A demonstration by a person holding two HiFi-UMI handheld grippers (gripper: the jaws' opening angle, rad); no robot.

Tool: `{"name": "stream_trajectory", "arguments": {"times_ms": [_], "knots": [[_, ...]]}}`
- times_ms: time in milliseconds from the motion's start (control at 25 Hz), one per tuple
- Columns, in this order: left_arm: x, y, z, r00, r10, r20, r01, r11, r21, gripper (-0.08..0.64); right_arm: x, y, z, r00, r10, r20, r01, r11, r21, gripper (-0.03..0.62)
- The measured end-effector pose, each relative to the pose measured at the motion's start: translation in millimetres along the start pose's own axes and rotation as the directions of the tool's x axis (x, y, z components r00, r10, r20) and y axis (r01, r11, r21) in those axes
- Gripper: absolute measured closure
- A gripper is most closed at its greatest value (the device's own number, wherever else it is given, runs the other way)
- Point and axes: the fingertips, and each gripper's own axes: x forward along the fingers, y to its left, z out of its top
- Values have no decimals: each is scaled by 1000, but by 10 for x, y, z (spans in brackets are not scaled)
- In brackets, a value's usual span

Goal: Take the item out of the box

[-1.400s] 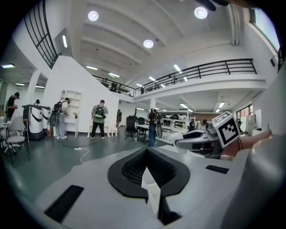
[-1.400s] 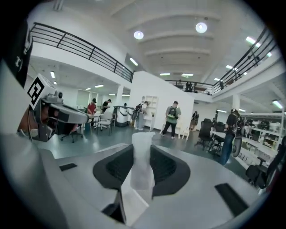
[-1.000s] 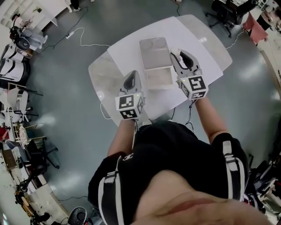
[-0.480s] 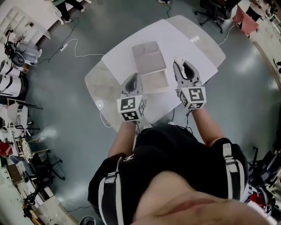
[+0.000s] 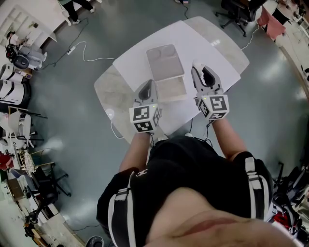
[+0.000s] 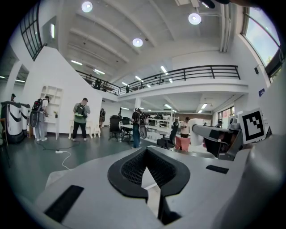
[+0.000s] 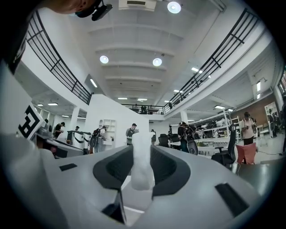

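An open pale box (image 5: 170, 89) lies on the white table (image 5: 135, 58), its lid (image 5: 163, 60) folded back on the far side. In the head view my left gripper (image 5: 148, 85) hovers at the box's left front corner. My right gripper (image 5: 198, 66) hangs just to the right of the box. In the right gripper view a white, soft-looking item (image 7: 143, 165) stands upright, and the right gripper (image 7: 142, 147) is shut on it. My left gripper (image 6: 146, 152) has its tips together with nothing between them. The inside of the box is too small to make out.
The table is an irregular pale slab with a glass-like left part (image 5: 108, 89). Grey floor surrounds it, with a white cable (image 5: 91, 46) at the far left. Office chairs (image 5: 236, 14) stand beyond the table. People stand far off in the hall (image 6: 80, 118).
The head view has shifted slightly. My right gripper has drawn a little back and to the right of the box with the white item. The left gripper stays beside the box.
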Motion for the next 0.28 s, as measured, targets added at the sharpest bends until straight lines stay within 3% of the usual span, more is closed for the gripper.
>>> {"name": "stream_trajectory", "arguments": {"times_ms": [280], "knots": [[-22, 56, -15, 1000, 8, 2, -8, 1000, -8, 546, 44, 136, -18, 999, 33, -2, -33, 999, -2, 488]]}}
